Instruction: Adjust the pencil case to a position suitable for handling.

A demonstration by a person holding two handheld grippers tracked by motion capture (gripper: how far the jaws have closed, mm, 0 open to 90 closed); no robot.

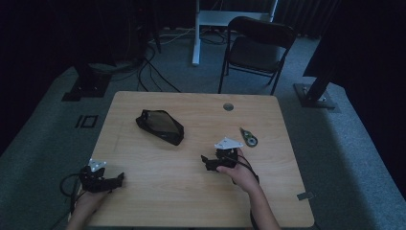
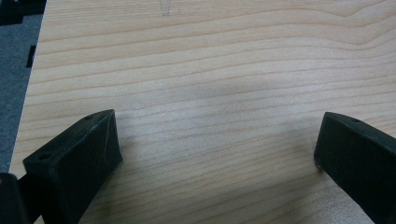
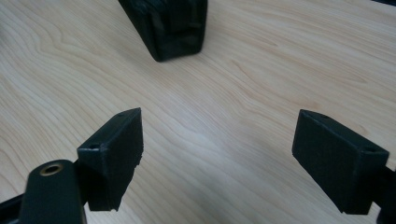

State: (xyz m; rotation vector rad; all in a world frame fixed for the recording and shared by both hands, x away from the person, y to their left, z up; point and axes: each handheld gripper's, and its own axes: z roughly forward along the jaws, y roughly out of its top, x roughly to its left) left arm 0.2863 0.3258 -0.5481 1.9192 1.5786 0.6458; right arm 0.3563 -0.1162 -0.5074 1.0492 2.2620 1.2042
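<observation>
A black pouch lies on the wooden table, left of the middle. Its near end shows at the top of the right gripper view. My left gripper rests at the table's front left corner, held by a hand, jaws wide apart over bare wood. My right gripper is held right of the middle, pointing left toward the pouch, jaws also wide apart with nothing between them. A small green and white tape dispenser lies just beyond the right hand.
A round cable hole sits near the table's far edge. Beyond the table stand a black folding chair, a white desk leg and dark stand bases with cables on the grey carpet.
</observation>
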